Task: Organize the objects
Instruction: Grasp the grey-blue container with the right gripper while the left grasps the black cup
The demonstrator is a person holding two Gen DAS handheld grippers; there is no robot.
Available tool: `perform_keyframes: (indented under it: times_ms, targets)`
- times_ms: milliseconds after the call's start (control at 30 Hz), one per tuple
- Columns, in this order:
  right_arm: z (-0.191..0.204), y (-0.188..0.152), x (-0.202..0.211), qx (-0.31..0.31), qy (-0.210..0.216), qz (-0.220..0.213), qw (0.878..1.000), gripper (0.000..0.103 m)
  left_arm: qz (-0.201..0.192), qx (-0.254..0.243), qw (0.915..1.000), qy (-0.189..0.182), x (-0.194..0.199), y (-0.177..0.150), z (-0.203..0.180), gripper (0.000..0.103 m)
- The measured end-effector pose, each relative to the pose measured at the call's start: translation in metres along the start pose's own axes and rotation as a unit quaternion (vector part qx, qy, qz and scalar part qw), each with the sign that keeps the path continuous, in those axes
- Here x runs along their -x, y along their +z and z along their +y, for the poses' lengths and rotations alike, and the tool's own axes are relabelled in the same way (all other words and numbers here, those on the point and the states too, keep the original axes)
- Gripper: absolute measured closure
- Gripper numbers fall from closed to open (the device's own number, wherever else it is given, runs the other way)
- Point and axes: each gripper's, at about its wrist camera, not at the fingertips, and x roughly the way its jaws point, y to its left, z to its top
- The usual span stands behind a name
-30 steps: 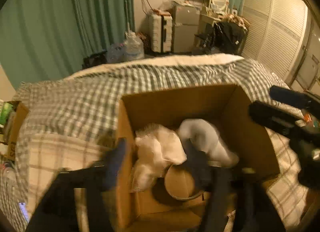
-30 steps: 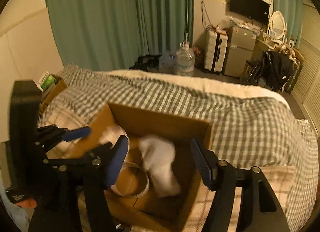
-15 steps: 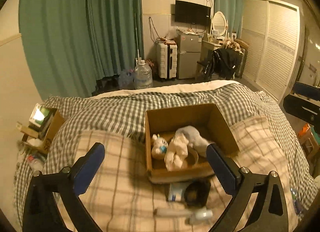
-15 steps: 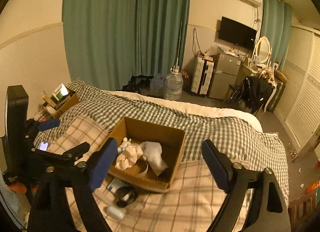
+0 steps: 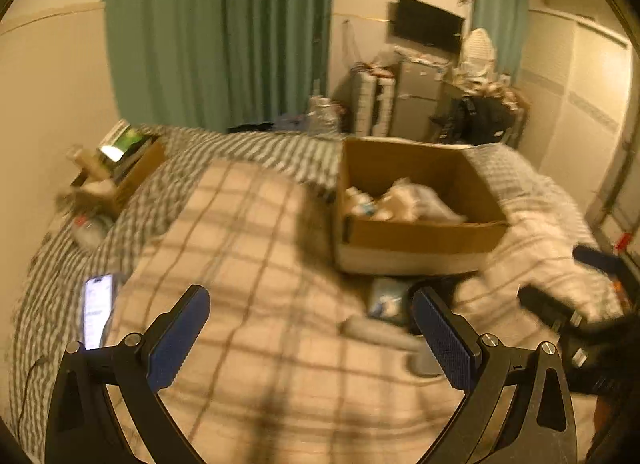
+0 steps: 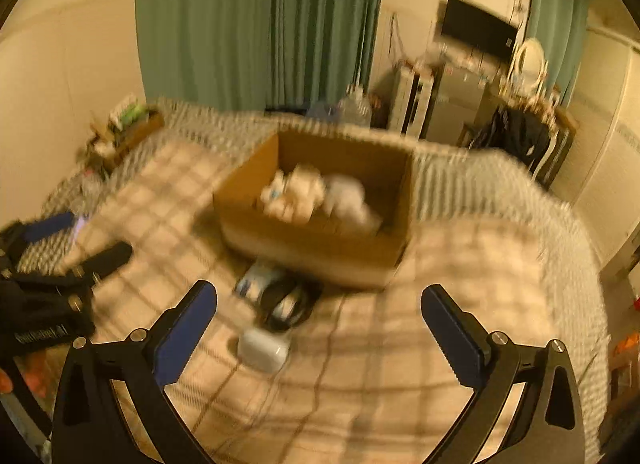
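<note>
Left wrist view: left gripper point(image 5: 310, 328), blue-padded fingers spread wide, nothing between them, above the beige plaid blanket point(image 5: 240, 256); open brown cardboard box point(image 5: 416, 232) holding blurred white soft items point(image 5: 404, 201) ahead to the right; lit smartphone point(image 5: 96, 310) at left. Right wrist view: right gripper point(image 6: 320, 328), fingers likewise wide apart and empty; same box point(image 6: 320, 240) ahead; white cylindrical container point(image 6: 262, 350) and black round object point(image 6: 286, 304) on the blanket before it.

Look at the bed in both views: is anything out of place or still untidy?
Yes. Several items lie loose on the blanket in front of the cardboard box: a white container on its side, a black object and a flat packet. A lit phone lies apart.
</note>
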Motion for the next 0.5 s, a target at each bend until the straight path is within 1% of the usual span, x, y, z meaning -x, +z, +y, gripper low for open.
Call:
perform_keyframes:
  times_ms: [67, 200, 233, 267, 300, 333, 367, 433, 500]
  targets:
    - [0.010, -0.015, -0.028, 0.000, 0.015, 0.037, 0.999, 0.001, 0.013, -0.004, 0.9998, 0.012, -0.012, -0.009, 0.003, 0.000]
    - [0.026, -0.038, -0.066, 0.019, 0.020, 0.083, 0.996, 0.002, 0.031, -0.014, 0.9989, 0.032, -0.031, -0.022, 0.009, 0.000]
    - [0.030, -0.043, -0.075, 0.025, 0.025, 0.096, 0.995, 0.007, 0.035, -0.014, 0.9988, 0.031, -0.035, -0.024, 0.010, 0.000]
    - [0.034, -0.047, -0.084, 0.032, 0.027, 0.110, 0.993, 0.014, 0.041, -0.013, 0.9987, 0.029, -0.038, -0.026, 0.010, 0.000]
    - [0.035, -0.049, -0.090, 0.036, 0.026, 0.120, 0.992, 0.017, 0.048, -0.010, 0.9985, 0.025, -0.043, -0.029, 0.012, 0.000]
    - [0.039, -0.052, -0.097, 0.042, 0.026, 0.130, 0.990, 0.024, 0.052, -0.009, 0.9983, 0.024, -0.045, -0.030, 0.013, 0.000]
    - [0.041, -0.054, -0.101, 0.046, 0.030, 0.138, 0.989, 0.037, 0.055, -0.008, 0.9982, 0.024, -0.047, -0.032, 0.013, 0.000]
    - [0.044, -0.058, -0.106, 0.050, 0.043, 0.152, 0.986, 0.052, 0.061, -0.005, 0.9979, 0.022, -0.049, -0.034, 0.016, 0.000]
    - [0.044, -0.058, -0.103, 0.051, 0.041, 0.151, 0.986, 0.052, 0.062, -0.001, 0.9979, 0.021, -0.049, -0.034, 0.017, 0.000]
